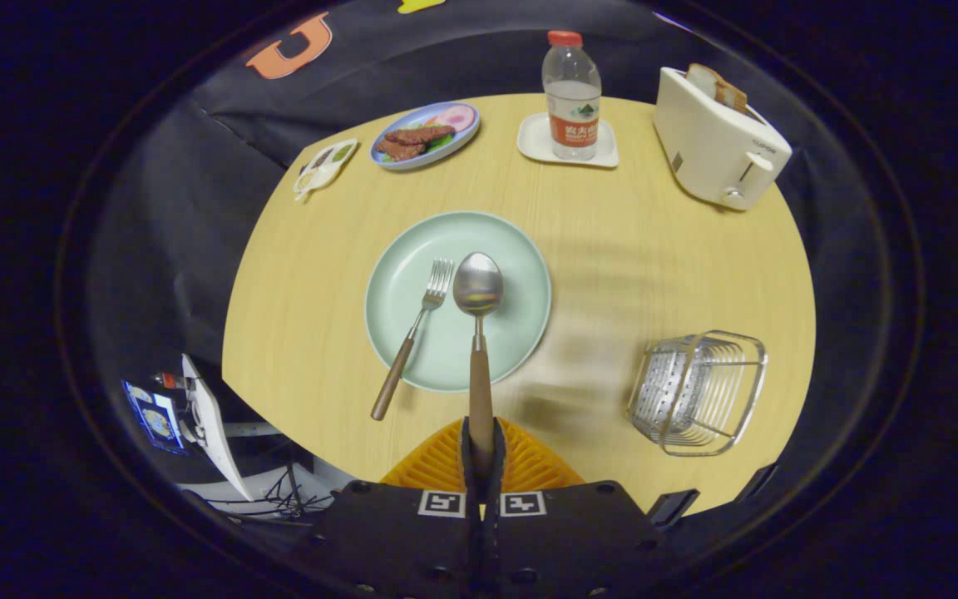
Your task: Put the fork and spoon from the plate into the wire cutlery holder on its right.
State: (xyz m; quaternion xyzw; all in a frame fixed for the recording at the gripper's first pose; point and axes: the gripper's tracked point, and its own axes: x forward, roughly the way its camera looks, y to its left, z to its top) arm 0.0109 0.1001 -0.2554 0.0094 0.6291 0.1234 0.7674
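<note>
My gripper (480, 445) is shut on the wooden handle of the spoon (478, 287), whose steel bowl hangs over the pale green plate (520, 324) straight ahead of the fingers. The fork (414, 333) lies to the left of the spoon, tines on the plate and its wooden handle reaching over the plate's near rim onto the table. The wire cutlery holder (697, 391) stands on the table to the right of the plate, apart from it.
Beyond the plate stand a water bottle (571, 96) on a white coaster, a white toaster (718, 141) with bread at the far right, a blue plate of food (425, 135) and a small sauce dish (325, 166). The round wooden table's near edge lies just under the fingers.
</note>
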